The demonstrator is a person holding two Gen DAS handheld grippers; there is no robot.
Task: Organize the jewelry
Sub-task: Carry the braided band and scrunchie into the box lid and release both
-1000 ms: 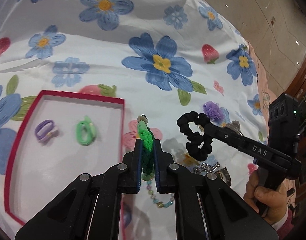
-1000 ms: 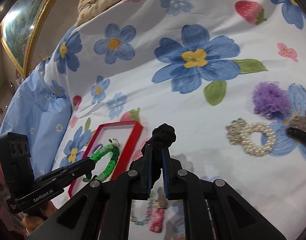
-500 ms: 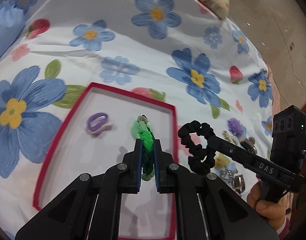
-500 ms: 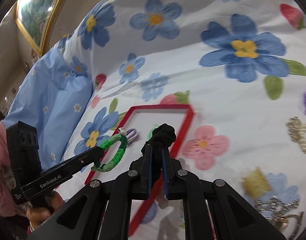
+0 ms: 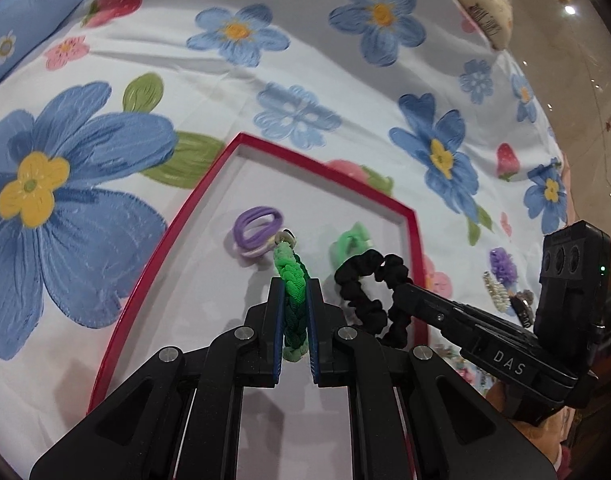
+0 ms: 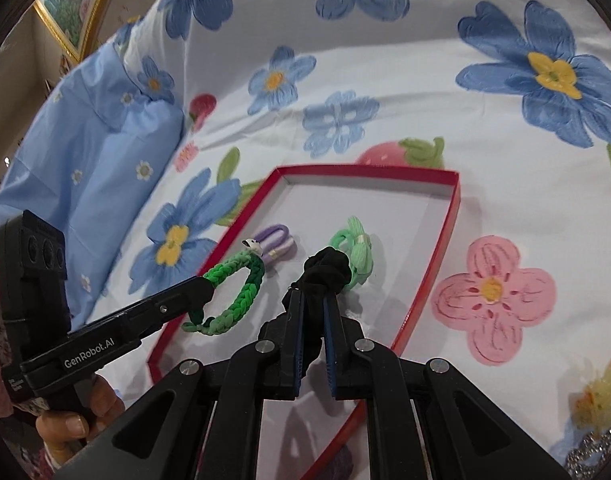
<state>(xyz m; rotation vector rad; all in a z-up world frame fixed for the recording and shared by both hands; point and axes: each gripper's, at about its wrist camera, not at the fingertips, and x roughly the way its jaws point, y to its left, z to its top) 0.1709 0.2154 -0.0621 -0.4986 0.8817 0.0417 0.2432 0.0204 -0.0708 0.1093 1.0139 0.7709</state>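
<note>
Left wrist view is showing the left tongs (image 5: 295, 312) clamping one braided green cord bracelet (image 5: 292, 288) with a small pale charm at its tip, hanging over the shallow red-rimmed white tray (image 5: 193, 204). Two hair ties are lying inside that tray: one purple elastic hair tie (image 5: 255, 226) and one mint green elastic hair tie (image 5: 351, 240), set apart from each other. The right tongs (image 5: 401, 300) are reaching in from the right, gripping one black ruffled scrunchie (image 5: 363, 280) above the tray's right edge. This view alone is revealing a purple pom-pom hair tie (image 5: 503, 266) and a pearl bracelet (image 5: 495, 292) lying on the flower-printed bed sheet (image 5: 305, 40), well apart from the tray.

Right wrist view is giving the bracelet's full loop (image 6: 237, 292) side-on, a light blue pillow (image 6: 93, 148), and a gold picture frame (image 6: 71, 4) beyond the bed.
</note>
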